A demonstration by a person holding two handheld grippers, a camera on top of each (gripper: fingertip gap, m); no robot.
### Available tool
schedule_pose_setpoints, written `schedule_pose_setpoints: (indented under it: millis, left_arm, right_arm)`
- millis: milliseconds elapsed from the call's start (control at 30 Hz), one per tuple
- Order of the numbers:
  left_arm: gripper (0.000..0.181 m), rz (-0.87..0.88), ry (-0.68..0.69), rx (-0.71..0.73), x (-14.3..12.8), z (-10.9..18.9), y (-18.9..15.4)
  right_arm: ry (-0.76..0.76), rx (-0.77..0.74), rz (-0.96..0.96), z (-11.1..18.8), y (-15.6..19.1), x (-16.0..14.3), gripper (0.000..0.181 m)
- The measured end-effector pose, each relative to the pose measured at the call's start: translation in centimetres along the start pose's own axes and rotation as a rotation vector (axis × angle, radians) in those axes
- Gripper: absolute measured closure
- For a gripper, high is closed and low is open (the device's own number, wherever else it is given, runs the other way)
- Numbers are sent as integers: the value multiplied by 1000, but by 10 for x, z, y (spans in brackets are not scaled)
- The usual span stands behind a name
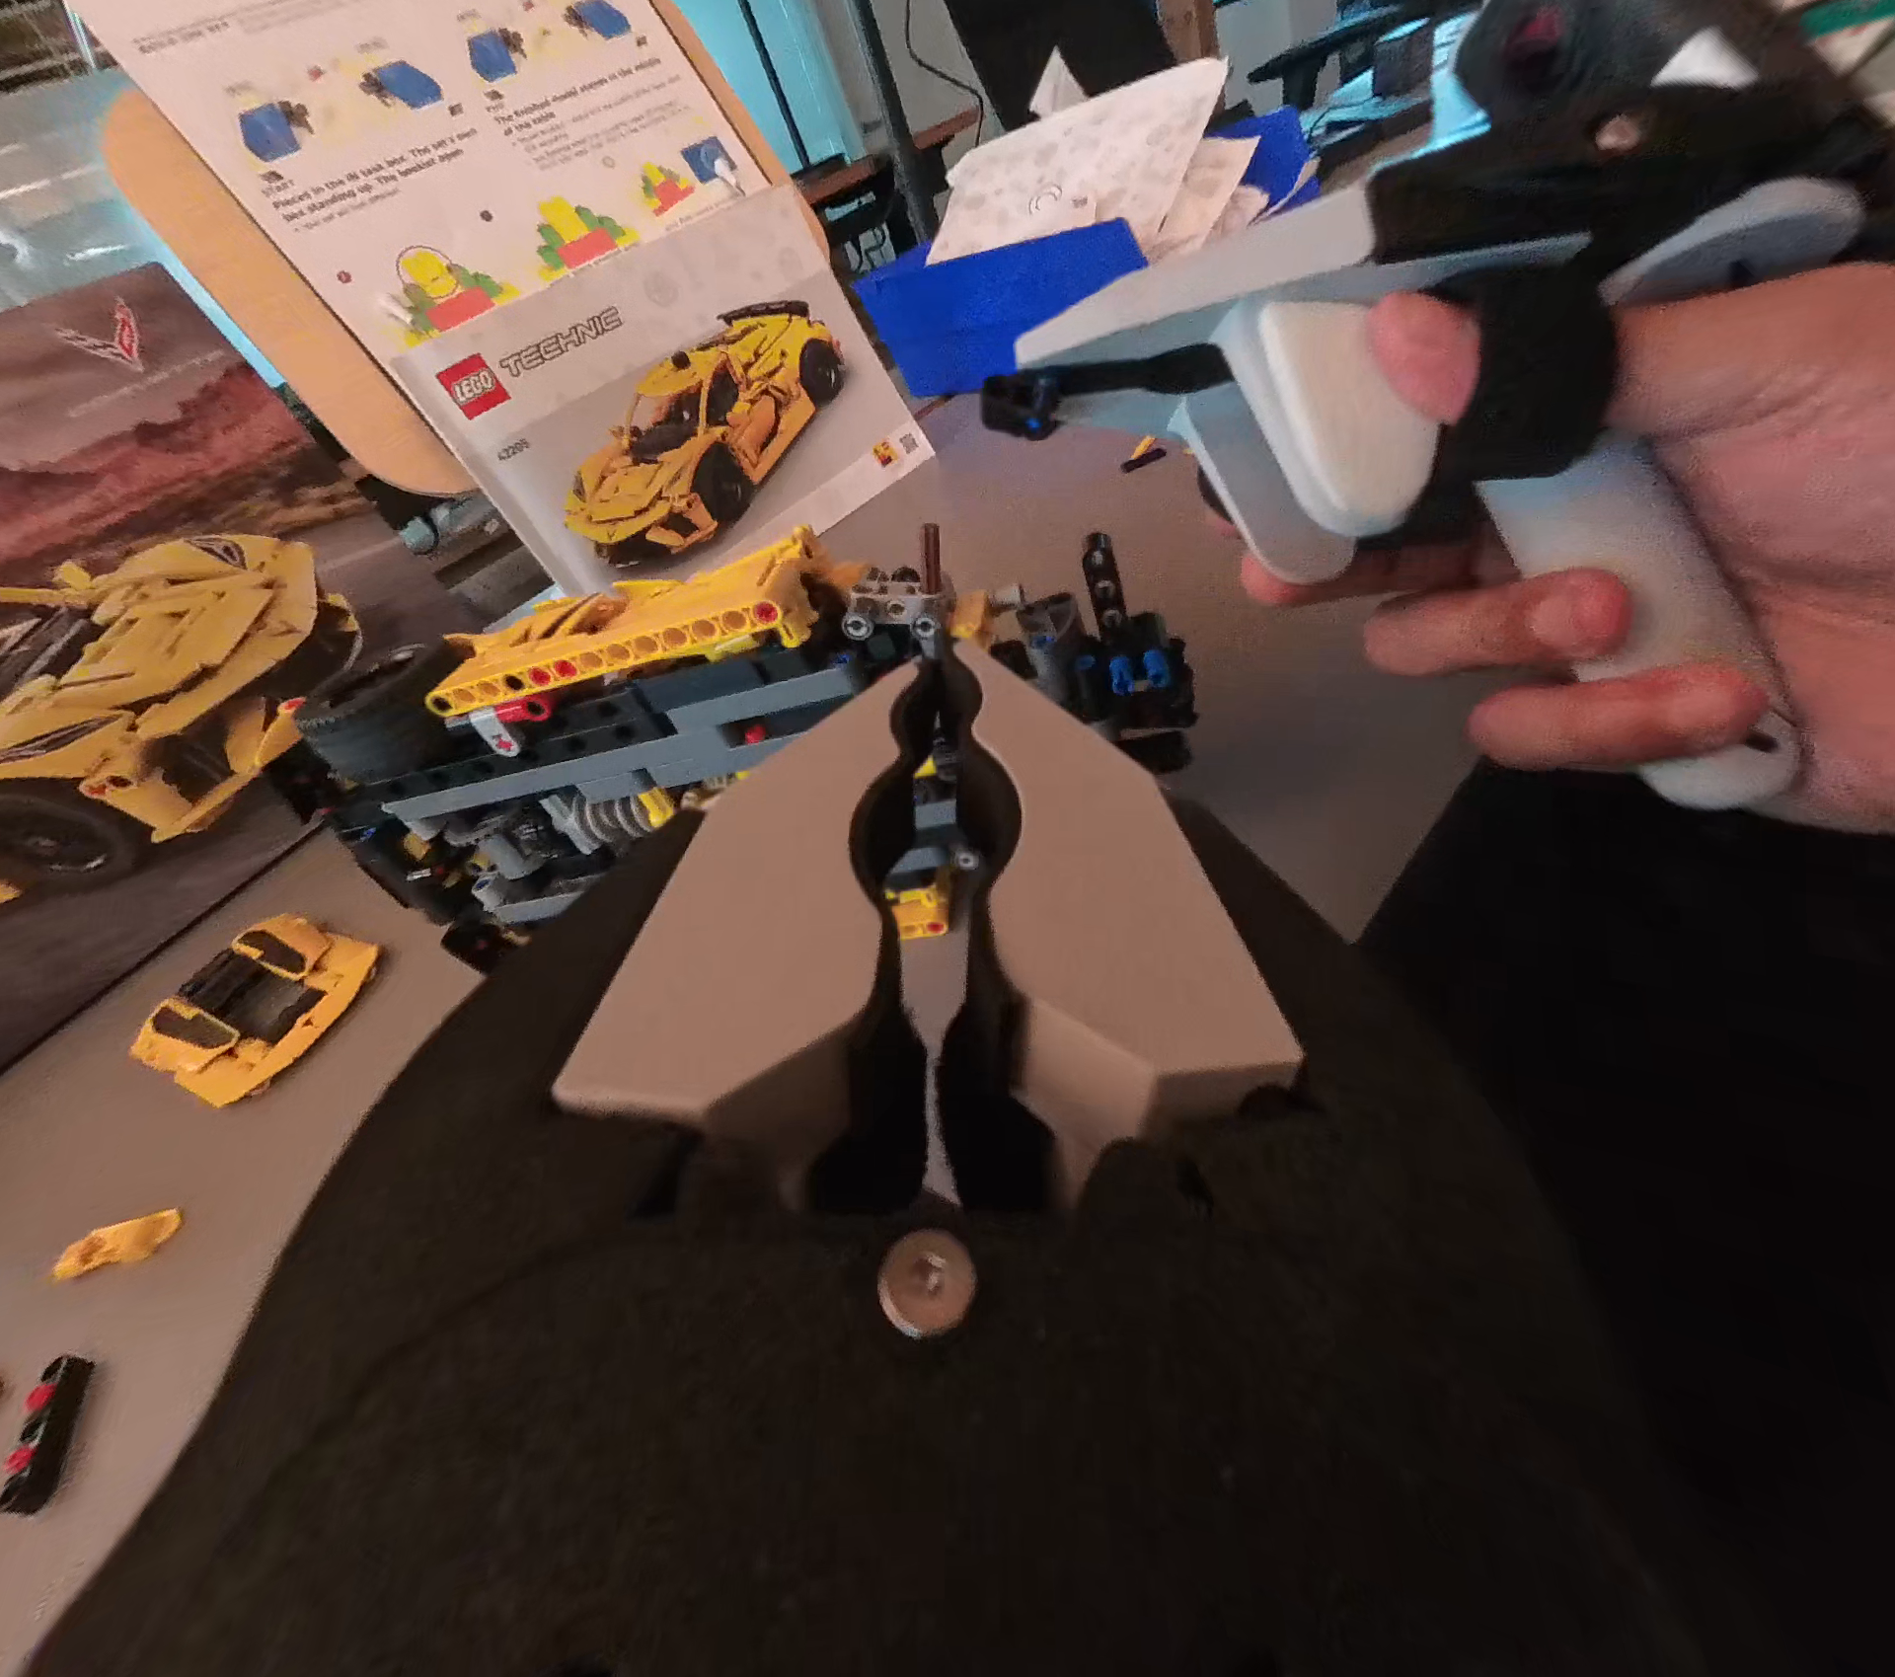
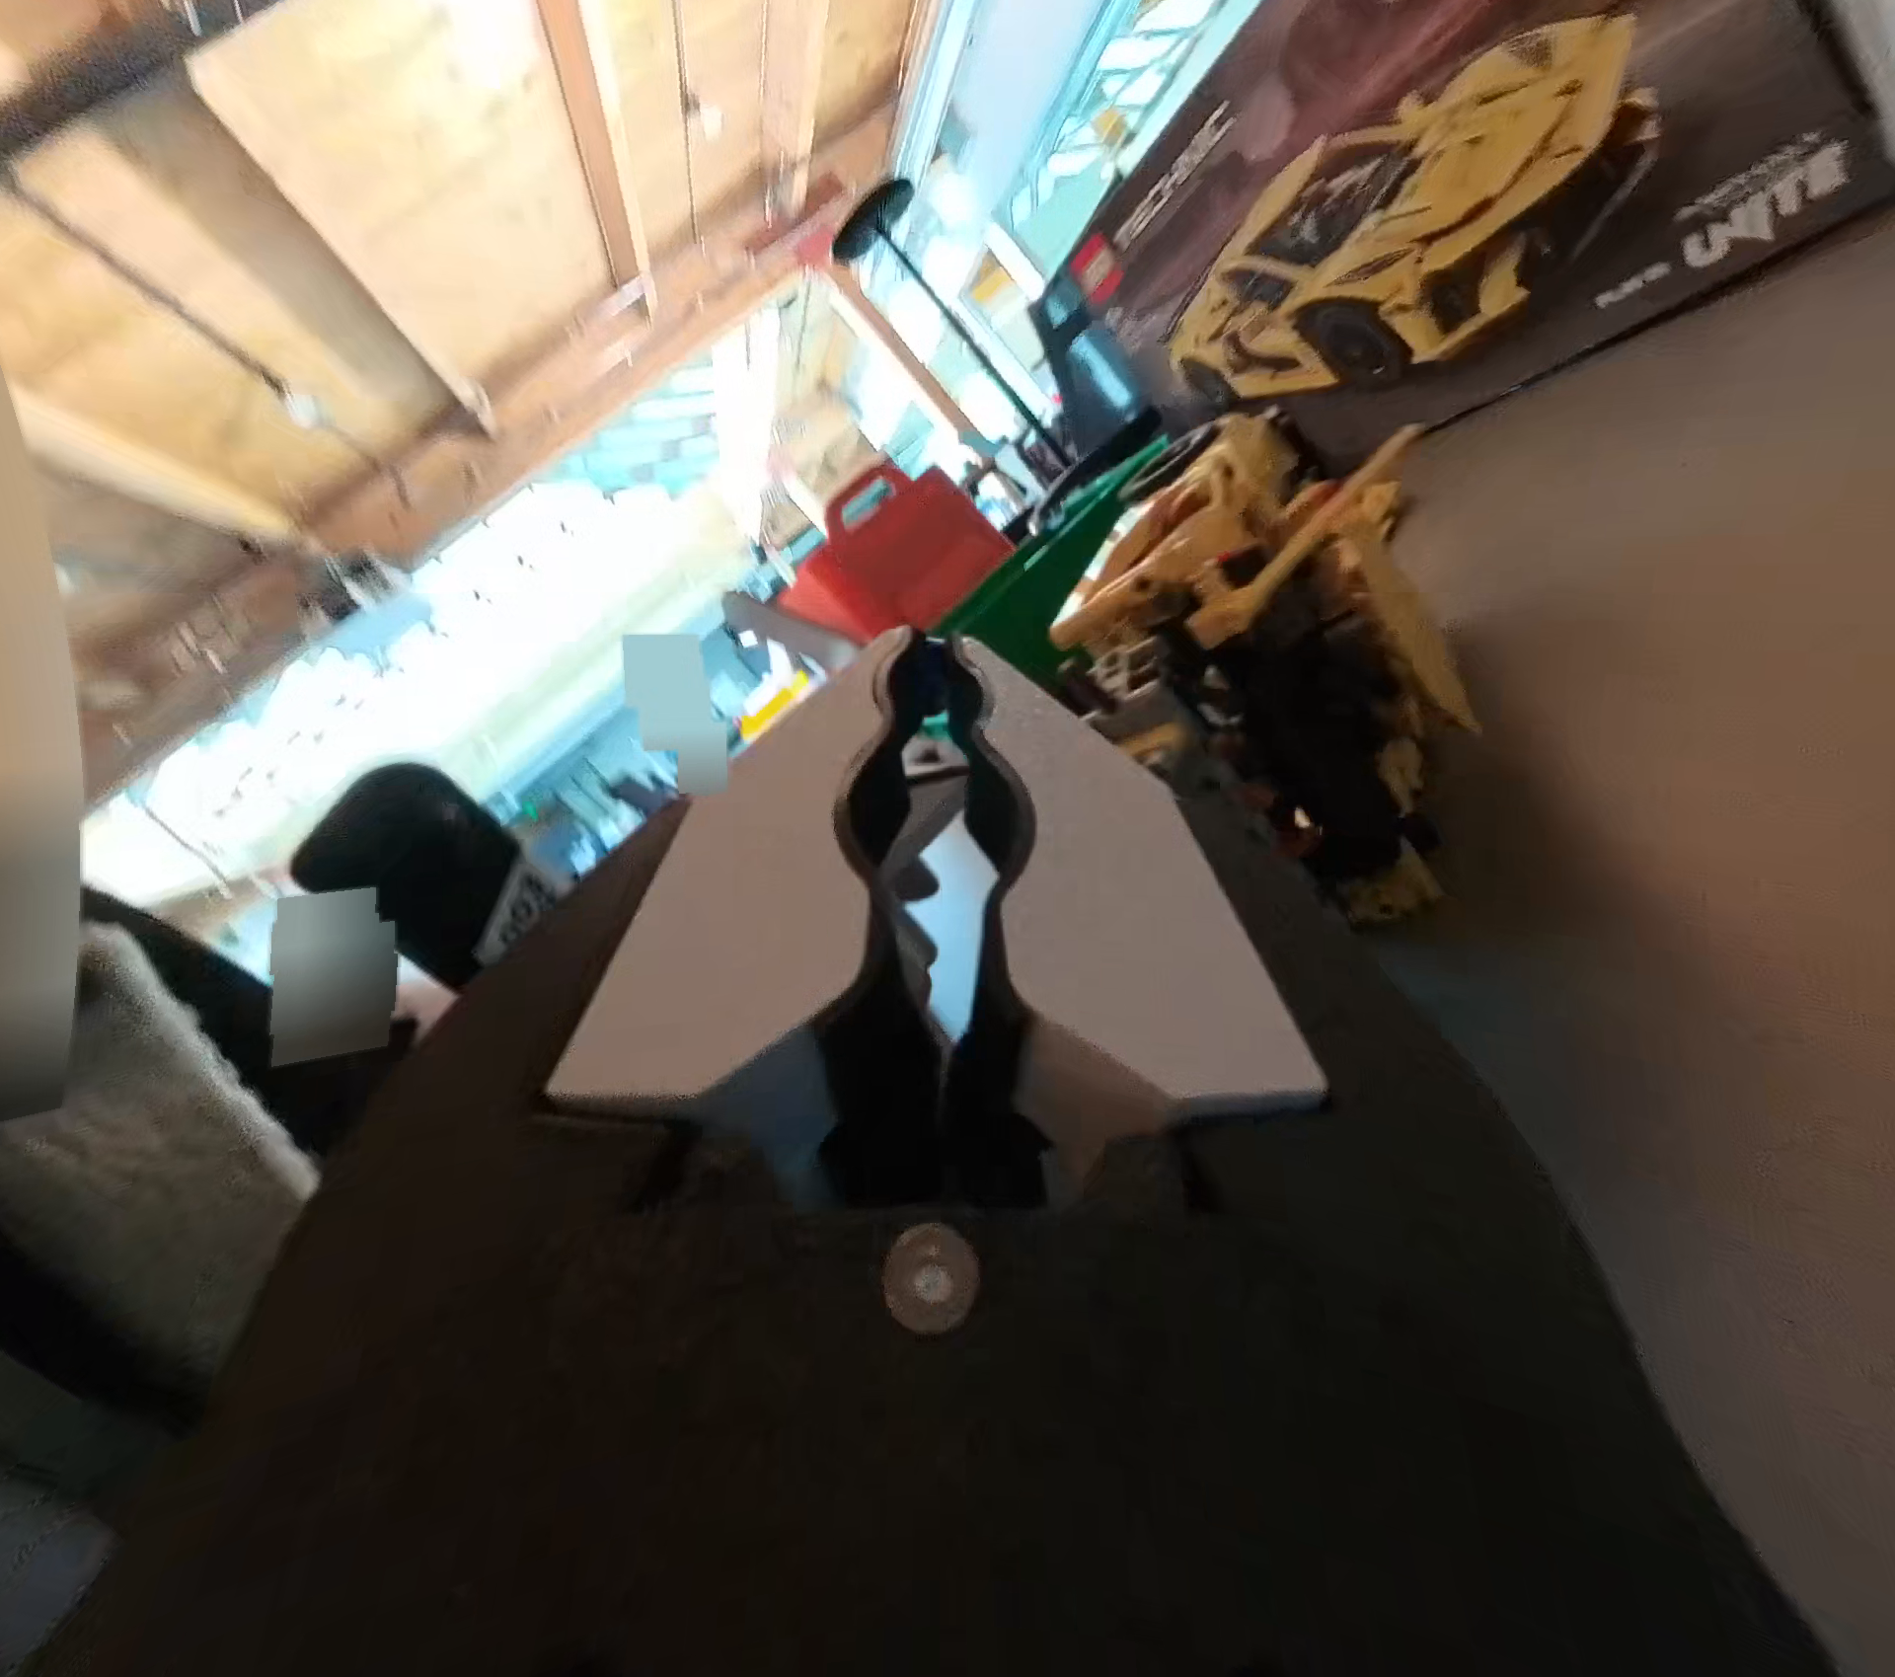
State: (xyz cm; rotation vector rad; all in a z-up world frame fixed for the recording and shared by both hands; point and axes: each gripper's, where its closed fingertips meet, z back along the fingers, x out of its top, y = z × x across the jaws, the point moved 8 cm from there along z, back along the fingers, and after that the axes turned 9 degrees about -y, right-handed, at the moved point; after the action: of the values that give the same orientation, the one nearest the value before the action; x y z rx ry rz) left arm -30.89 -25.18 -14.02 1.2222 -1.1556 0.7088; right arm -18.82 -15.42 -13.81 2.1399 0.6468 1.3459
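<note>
A half-built yellow and grey brick car model (image 1: 615,705) lies on the grey table (image 1: 1313,705). My left gripper (image 1: 933,662) is shut, its fingertips right under the model's grey connector with the brown axle (image 1: 916,602). Whether they pinch a thin part, I cannot tell. My right gripper (image 1: 1015,400), held in a hand, hovers above the table to the upper right, shut on a small black piece with a blue pin (image 1: 1025,404). In the right wrist view the gripper (image 2: 931,648) shows that dark piece (image 2: 928,669) between its tips, with the model (image 2: 1261,654) beyond on the right.
The set's box (image 1: 123,602) stands at the left and an instruction booklet (image 1: 667,418) leans behind the model. A yellow bodywork section (image 1: 256,1007), a small yellow part (image 1: 118,1238) and a black part with red pins (image 1: 46,1433) lie at front left. A blue bin (image 1: 1005,295) stands behind. My right fingertips sit around 5 cm from my left ones.
</note>
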Motion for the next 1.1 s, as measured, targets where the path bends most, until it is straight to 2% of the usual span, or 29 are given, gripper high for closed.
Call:
schedule_pose_setpoints:
  millis: [67, 100, 167, 233, 367, 433, 467, 700, 833, 933, 1100]
  left_arm:
    - [181, -25, -28, 18, 2, -2, -1]
    - [174, -54, -50, 37, 3, -2, -3]
    - [147, -130, -15, 77, 1, -6, -6]
    - [135, -227, 31, 104, -2, -11, -11]
    - [139, -473, 92, 219, -6, -19, -19]
    - [162, -572, 106, 297, -6, -21, -18]
    - [168, -607, 114, 309, -7, -23, -19]
    - [170, -868, 149, 421, -9, -27, -26]
    - [174, -840, 159, 382, -10, -29, -27]
    - [175, -932, 157, 414, -10, -30, -29]
    - [174, -975, 166, 412, -12, -32, -31]
  right_arm:
    - [70, 15, 40, -7, 6, -11, 178]
    - [81, 2, 53, -8, 6, -12, 178]
    - [103, -34, 67, -9, 5, -14, 178]
    - [123, -66, 98, -11, 7, -19, 178]
    - [140, -116, 180, -15, 15, -28, 178]
    - [146, -120, 159, -17, 18, -32, 178]
    - [135, -135, 148, -16, 17, -33, 178]
    - [81, -162, -6, -16, 16, -34, 178]
    - [79, -155, -68, -15, 13, -33, 178]
    - [69, -146, -94, -14, 12, -31, 178]
    - [63, -147, -175, -14, 8, -32, 179]
